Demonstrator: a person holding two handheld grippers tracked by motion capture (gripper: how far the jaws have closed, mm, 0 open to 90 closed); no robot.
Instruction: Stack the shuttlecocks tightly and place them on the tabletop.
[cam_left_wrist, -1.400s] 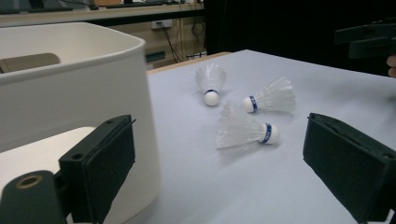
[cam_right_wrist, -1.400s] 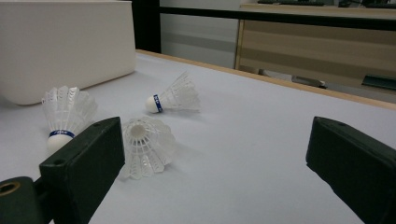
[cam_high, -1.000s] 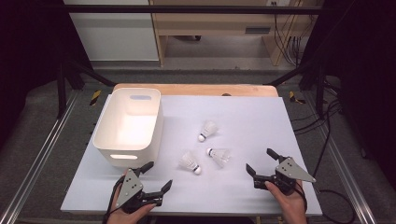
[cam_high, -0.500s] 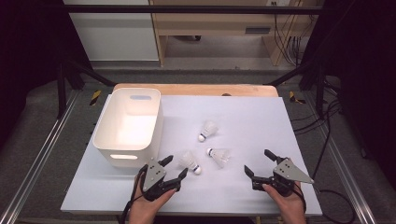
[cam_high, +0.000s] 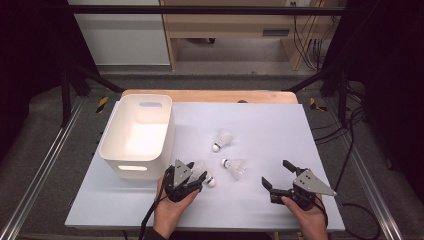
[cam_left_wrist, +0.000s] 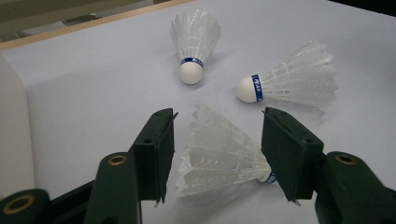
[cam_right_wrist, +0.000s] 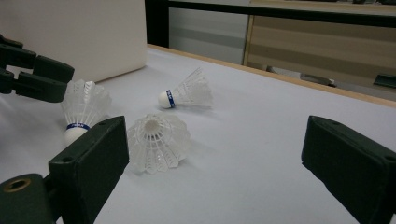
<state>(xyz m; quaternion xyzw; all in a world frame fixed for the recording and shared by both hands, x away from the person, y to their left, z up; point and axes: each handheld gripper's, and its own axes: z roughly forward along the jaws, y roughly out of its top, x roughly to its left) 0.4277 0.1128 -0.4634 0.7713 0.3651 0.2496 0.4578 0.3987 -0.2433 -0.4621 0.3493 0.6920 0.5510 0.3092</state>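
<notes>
Three white shuttlecocks lie on the white table (cam_high: 260, 125). My left gripper (cam_high: 197, 176) is open, and its jaws stand on either side of the nearest shuttlecock (cam_high: 203, 173). In the left gripper view that shuttlecock (cam_left_wrist: 219, 161) lies on its side between the jaws of the left gripper (cam_left_wrist: 219, 126), with small gaps on both sides. A second shuttlecock (cam_high: 235, 167) and a third shuttlecock (cam_high: 223, 138) lie beyond. My right gripper (cam_high: 275, 172) is wide open over bare table at the front right. In its own view the right gripper (cam_right_wrist: 217, 140) faces the second shuttlecock (cam_right_wrist: 156, 140).
A white plastic bin (cam_high: 111, 135) stands at the left of the table, just left of my left gripper. A wooden strip (cam_high: 210, 95) edges the table's far side. Cables hang off to the right.
My left gripper has moved right and forward from the front-left of the table to the nearest shuttlecock, and its jaws now straddle it. The right gripper has hardly moved.
</notes>
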